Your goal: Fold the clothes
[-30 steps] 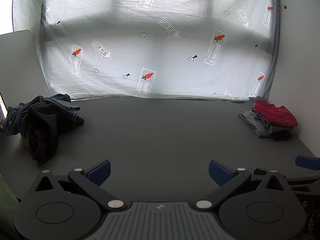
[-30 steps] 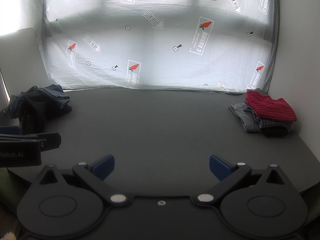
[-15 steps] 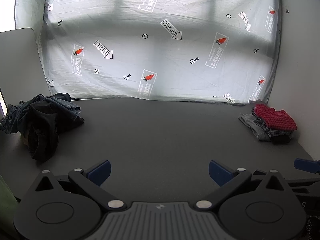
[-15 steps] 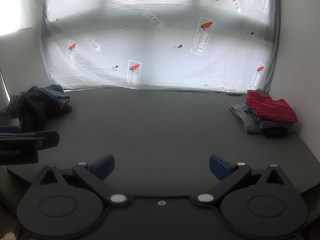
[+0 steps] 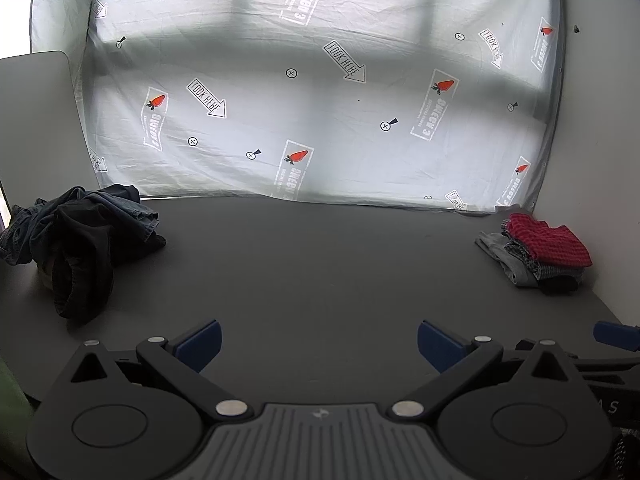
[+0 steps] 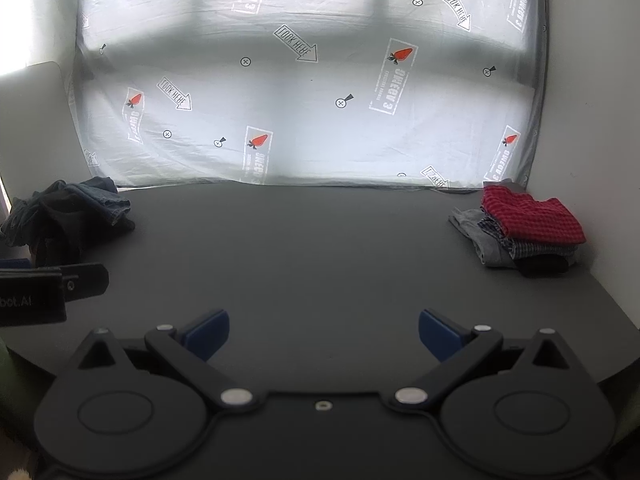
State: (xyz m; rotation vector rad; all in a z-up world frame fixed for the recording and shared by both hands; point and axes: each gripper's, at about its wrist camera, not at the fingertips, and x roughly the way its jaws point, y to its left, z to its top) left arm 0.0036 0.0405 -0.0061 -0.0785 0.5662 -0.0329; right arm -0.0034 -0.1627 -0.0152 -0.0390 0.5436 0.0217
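A heap of unfolded dark clothes (image 5: 84, 240), black and denim blue, lies at the far left of the dark grey table (image 5: 320, 264); it also shows in the right wrist view (image 6: 68, 216). A stack of folded clothes (image 5: 536, 252) with a red checked piece on top sits at the far right, also in the right wrist view (image 6: 524, 228). My left gripper (image 5: 319, 344) is open and empty above the table's near edge. My right gripper (image 6: 324, 336) is open and empty too, beside it on the right.
A white printed sheet (image 5: 320, 100) hangs behind the table. A white wall (image 5: 600, 160) borders the right side close to the folded stack. A pale panel (image 5: 36, 120) stands at the left. The left gripper's body (image 6: 44, 292) shows at the right wrist view's left edge.
The left gripper has shifted slightly, so the folded stack sits a little further right and smaller in its view. The right gripper has barely moved. Both stay open.
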